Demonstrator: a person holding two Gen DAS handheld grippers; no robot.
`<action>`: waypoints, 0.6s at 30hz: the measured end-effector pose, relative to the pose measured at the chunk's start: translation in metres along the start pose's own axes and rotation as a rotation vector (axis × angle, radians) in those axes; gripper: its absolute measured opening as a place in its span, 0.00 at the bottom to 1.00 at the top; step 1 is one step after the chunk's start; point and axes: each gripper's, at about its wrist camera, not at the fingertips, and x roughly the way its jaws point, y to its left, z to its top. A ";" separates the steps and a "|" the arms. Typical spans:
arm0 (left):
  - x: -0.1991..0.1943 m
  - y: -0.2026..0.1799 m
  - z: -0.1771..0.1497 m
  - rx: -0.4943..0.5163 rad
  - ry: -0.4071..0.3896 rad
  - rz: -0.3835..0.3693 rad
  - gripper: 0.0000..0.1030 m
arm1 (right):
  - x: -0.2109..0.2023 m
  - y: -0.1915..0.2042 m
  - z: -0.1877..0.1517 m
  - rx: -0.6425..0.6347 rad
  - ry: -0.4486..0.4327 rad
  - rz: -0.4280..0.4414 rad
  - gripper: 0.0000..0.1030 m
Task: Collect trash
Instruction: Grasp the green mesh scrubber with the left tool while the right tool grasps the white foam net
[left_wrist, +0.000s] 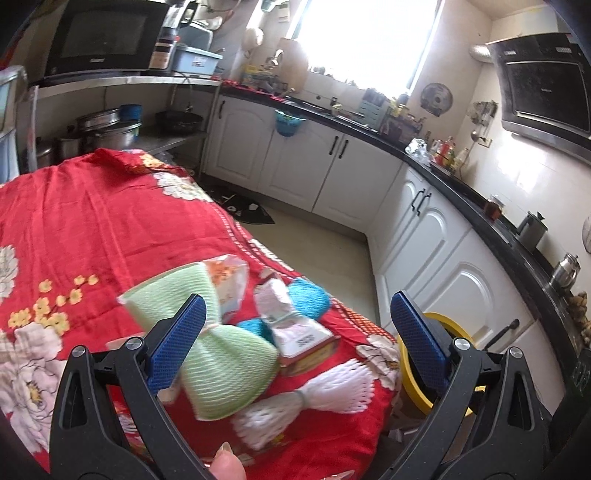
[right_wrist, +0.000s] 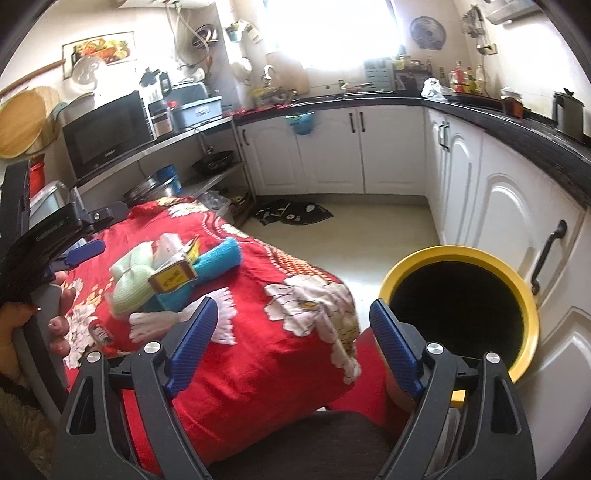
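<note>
Both the left tongs (left_wrist: 297, 339) and right tongs (right_wrist: 293, 341) stand wide and empty, probably readying a pick, with the trash pile (left_wrist: 236, 332) low in the frame on the red floral bench (left_wrist: 110, 221) and the yellow-rimmed bin (right_wrist: 461, 314) lower right, white kitchen cabinets (right_wrist: 332, 147) behind.

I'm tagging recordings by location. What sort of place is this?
A home kitchen, most likely: a microwave on a shelf, white cabinets under a dark counter, and a range hood on the wall.
</note>
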 end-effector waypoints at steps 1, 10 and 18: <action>-0.001 0.005 0.000 -0.008 0.001 0.006 0.89 | 0.001 0.003 0.000 -0.005 0.004 0.007 0.79; -0.004 0.045 0.001 -0.068 0.011 0.065 0.89 | 0.029 0.029 -0.001 -0.048 0.065 0.067 0.80; 0.014 0.072 -0.006 -0.156 0.101 0.056 0.89 | 0.065 0.049 -0.004 -0.095 0.130 0.107 0.80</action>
